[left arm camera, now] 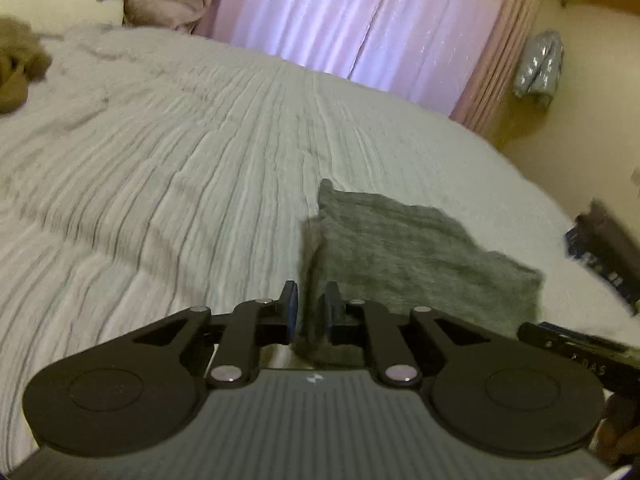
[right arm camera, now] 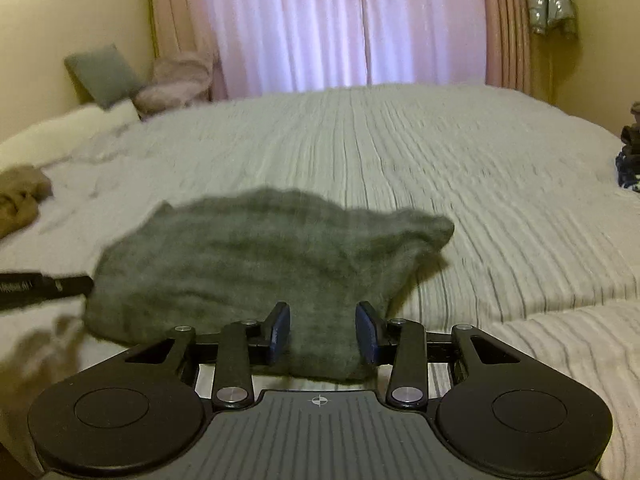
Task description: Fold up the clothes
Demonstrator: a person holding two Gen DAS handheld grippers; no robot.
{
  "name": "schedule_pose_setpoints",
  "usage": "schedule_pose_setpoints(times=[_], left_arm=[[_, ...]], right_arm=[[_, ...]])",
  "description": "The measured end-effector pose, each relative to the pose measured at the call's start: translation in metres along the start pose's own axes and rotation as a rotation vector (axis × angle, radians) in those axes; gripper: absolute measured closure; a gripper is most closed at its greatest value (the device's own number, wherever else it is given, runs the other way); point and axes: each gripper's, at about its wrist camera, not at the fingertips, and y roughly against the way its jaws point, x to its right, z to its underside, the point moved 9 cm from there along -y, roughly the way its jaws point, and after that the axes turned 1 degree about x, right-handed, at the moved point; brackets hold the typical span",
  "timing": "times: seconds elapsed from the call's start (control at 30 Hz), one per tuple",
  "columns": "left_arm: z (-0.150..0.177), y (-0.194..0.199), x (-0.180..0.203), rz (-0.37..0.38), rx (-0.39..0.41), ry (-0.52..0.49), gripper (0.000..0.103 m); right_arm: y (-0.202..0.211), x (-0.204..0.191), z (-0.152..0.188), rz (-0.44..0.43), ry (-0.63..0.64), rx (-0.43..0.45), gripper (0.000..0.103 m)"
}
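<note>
The grey knitted garment [right arm camera: 256, 264] lay already folded into a compact bundle on the ribbed white bedspread [right arm camera: 440, 168], at six o'clock in the right wrist view. The left gripper [left arm camera: 312, 312], nearly closed, pinched its edge, and the right gripper [right arm camera: 322, 332], about half open, clamped a thicker bunch. A brown garment [right arm camera: 20, 200] at nine o'clock looked unfolded, so work probably remained.
</note>
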Motion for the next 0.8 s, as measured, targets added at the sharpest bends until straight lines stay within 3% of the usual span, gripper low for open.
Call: schedule_pose_setpoints(times=[0.13,0.23,0.4,0.63,0.8], left_arm=[[0.01,0.004,0.016,0.036,-0.023,-0.024,0.094],[0.023,-0.002,0.013,-0.016,-0.085,-0.04,0.094],[0.029,0.009,0.013,-0.071,-0.115,-0.053,0.091],[0.038,0.029,0.029,-0.086,-0.14,-0.095,0.083],[0.043,0.049,0.044,-0.104,-0.146,-0.14,0.076]], right_arm=[[0.003,-0.006,0.004,-0.004,0.008,-0.01,0.063],[-0.004,-0.005,0.018,0.025,0.01,-0.059,0.063],[0.012,-0.004,0.014,0.034,-0.011,-0.044,0.063],[0.035,-0.007,0.03,0.066,-0.043,-0.094,0.062],[0.062,-0.014,0.028,0.053,-0.047,-0.073,0.062]])
